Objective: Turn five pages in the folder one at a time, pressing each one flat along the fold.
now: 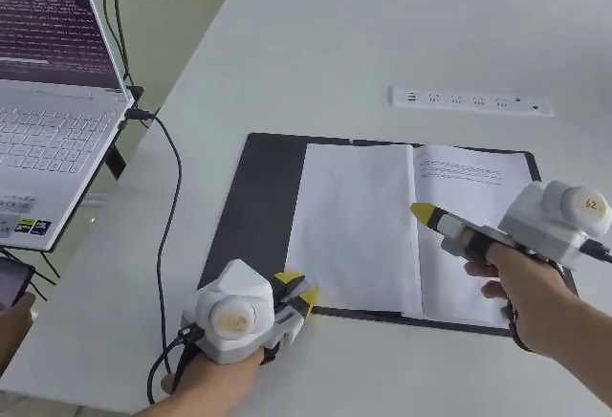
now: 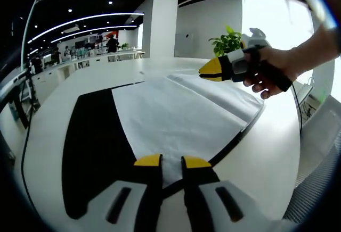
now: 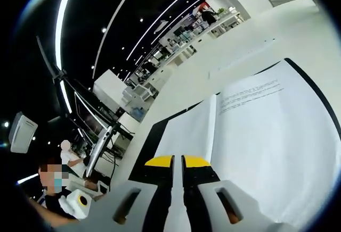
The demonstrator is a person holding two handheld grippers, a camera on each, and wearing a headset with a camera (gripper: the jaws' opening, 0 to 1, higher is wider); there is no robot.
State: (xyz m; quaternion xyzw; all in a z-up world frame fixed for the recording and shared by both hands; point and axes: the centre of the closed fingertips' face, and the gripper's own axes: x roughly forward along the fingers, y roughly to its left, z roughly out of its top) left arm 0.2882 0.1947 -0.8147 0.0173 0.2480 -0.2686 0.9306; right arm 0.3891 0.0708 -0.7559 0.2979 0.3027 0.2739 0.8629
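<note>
One black folder point(image 1: 258, 197), open, white pages point(image 1: 354, 226)

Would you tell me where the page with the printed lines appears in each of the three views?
Head view: the printed page lies right of centre.
Left gripper view: upper right of centre.
Right gripper view: it covers the right half.
Shared landmark: the black folder cover, on the far side of the blank page.

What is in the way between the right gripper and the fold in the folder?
Nothing visible. The right gripper is right at the fold, and nothing lies between them. The left gripper is off to the side, at the near corner of the left page.
</note>
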